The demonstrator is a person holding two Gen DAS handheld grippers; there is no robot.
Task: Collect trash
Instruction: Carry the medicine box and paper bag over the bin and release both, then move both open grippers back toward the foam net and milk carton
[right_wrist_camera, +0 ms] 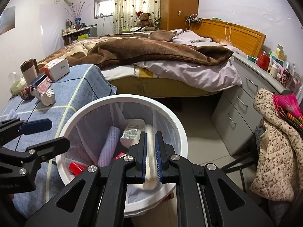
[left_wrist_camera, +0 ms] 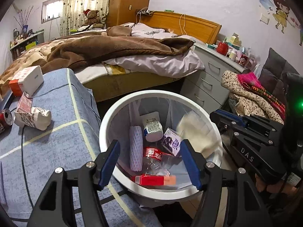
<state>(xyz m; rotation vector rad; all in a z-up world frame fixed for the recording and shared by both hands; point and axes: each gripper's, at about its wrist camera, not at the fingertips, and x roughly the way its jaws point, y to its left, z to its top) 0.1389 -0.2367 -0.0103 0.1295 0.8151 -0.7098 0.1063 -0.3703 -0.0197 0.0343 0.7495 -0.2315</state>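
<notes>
A white bin (left_wrist_camera: 106,124) (right_wrist_camera: 180,132) with a clear liner stands by the blue-covered table (left_wrist_camera: 62,132) (right_wrist_camera: 75,87). It holds a plastic bottle (left_wrist_camera: 151,157), a cup (left_wrist_camera: 152,125), a foam sleeve (left_wrist_camera: 135,147) and cartons. My left gripper (left_wrist_camera: 150,162) is open and empty over the bin. A red carton (left_wrist_camera: 155,180), blurred, lies in the bin below it. My right gripper (right_wrist_camera: 151,147) has narrow jaws around a blurred cream piece of trash (right_wrist_camera: 150,162) over the bin; that piece also shows in the left wrist view (left_wrist_camera: 193,132).
On the table lie a crushed carton (left_wrist_camera: 33,117) (right_wrist_camera: 46,94), a red can (left_wrist_camera: 5,118) (right_wrist_camera: 27,92), a white box (left_wrist_camera: 27,80) (right_wrist_camera: 56,71) and a cup (right_wrist_camera: 29,71). A bed (right_wrist_camera: 151,56), grey drawers (right_wrist_camera: 244,98) and a chair with clothes (right_wrist_camera: 274,141) surround the bin.
</notes>
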